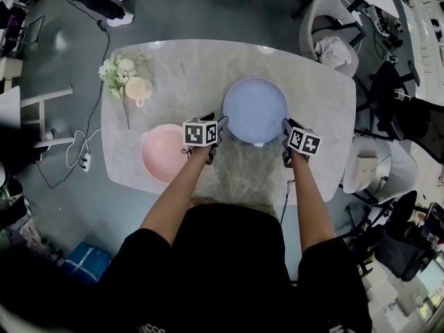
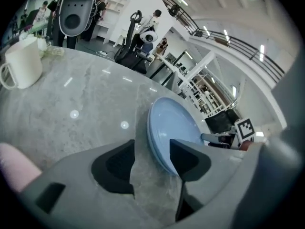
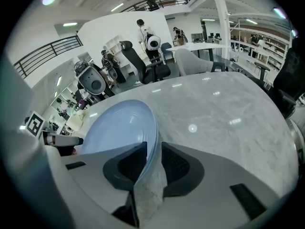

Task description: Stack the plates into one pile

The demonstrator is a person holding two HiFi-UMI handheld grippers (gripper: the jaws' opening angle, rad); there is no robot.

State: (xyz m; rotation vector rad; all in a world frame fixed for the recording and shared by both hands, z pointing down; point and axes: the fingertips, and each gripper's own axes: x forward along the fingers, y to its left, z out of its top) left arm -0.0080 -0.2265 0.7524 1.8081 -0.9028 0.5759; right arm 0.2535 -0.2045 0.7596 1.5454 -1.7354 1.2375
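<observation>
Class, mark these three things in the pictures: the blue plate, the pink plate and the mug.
blue plate (image 1: 255, 109): head view, middle of its inner face.
pink plate (image 1: 163, 155): head view, middle of its visible inner face.
mug (image 2: 24, 63): left gripper view, its side wall.

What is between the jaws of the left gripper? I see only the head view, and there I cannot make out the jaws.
Observer: In the left gripper view, the rim of the blue plate stands between the jaws of the left gripper. They are wide apart and do not press on it.
Operator: Is the right gripper clamped on the plate?
Observer: No. In the right gripper view, the right gripper also has the plate's rim between its jaws. They are closer together, but a narrow gap shows beside the rim.
</observation>
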